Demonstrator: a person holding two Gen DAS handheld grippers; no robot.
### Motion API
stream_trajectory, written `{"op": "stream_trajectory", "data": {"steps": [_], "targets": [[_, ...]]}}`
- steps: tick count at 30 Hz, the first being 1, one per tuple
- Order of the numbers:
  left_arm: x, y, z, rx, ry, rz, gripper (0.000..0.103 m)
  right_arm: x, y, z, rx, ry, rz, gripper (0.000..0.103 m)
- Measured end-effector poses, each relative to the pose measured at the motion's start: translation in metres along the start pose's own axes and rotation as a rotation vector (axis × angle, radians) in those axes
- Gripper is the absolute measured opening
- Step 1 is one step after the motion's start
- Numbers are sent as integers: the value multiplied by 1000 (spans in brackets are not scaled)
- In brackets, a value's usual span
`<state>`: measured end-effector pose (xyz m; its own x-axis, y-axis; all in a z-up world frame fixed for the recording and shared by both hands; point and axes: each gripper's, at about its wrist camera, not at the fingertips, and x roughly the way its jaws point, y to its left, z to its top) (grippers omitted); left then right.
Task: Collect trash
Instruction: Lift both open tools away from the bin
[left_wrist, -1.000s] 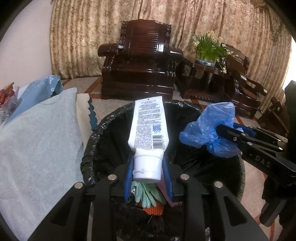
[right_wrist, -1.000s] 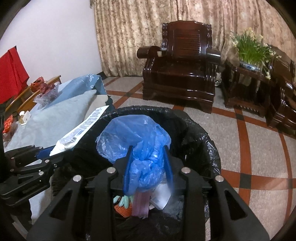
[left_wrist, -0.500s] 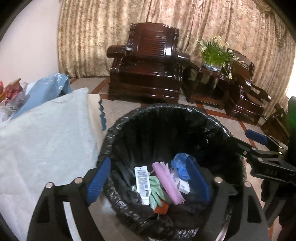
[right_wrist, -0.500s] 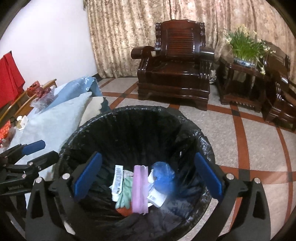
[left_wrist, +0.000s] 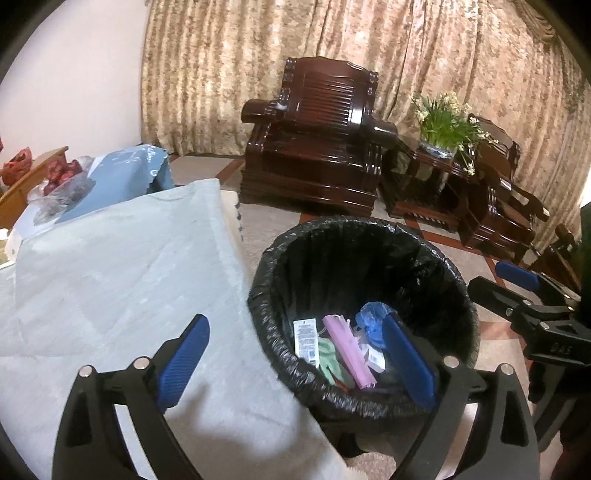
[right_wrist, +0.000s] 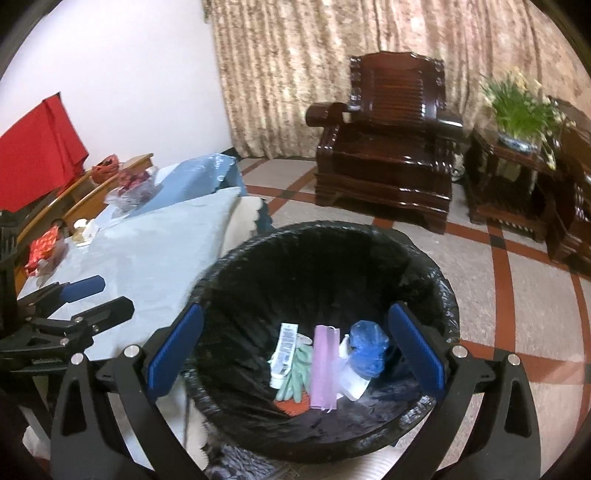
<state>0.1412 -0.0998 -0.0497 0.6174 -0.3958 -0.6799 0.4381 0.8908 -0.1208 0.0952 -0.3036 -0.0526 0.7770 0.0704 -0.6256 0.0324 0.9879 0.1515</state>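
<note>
With the tube (right_wrist: 283, 350) and blue bag (right_wrist: 365, 349) in the bin (left_wrist: 458, 280), both grippers, left (left_wrist: 295, 365) and right (right_wrist: 295, 354), gape empty, so probably more rubbish must be found next.

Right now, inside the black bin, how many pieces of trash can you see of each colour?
White: 2, the tube and a small packet
Green: 1, the glove
Pink: 1, the flat pack
Blue: 1, the crumpled bag
Orange: 1, a scrap under the glove
Total: 6

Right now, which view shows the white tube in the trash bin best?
The right wrist view: the white tube lies fully visible in the trash bin. In the left wrist view the bin's near rim cuts off its lower end.
</note>
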Motion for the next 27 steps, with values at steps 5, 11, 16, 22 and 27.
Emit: {"op": "stream_trajectory", "data": {"steps": [5, 11, 16, 22, 27], "targets": [[-24, 3, -3, -17, -16, 22, 95, -16, 16, 5, -20, -12, 25, 98], [-47, 3, 0, -19, -41, 47, 96, -35, 34, 11, -60, -33, 38, 98], [-65, -1, 4, -7, -77, 65, 97, -50, 46, 16, -90, -55, 46, 98], [-83, -5, 5, -8, -105, 72, 97, -66, 53, 21, -117, -81, 50, 98], [-93, -6, 6, -13, -125, 75, 97, -74, 56, 23, -124, -98, 55, 98]]}}
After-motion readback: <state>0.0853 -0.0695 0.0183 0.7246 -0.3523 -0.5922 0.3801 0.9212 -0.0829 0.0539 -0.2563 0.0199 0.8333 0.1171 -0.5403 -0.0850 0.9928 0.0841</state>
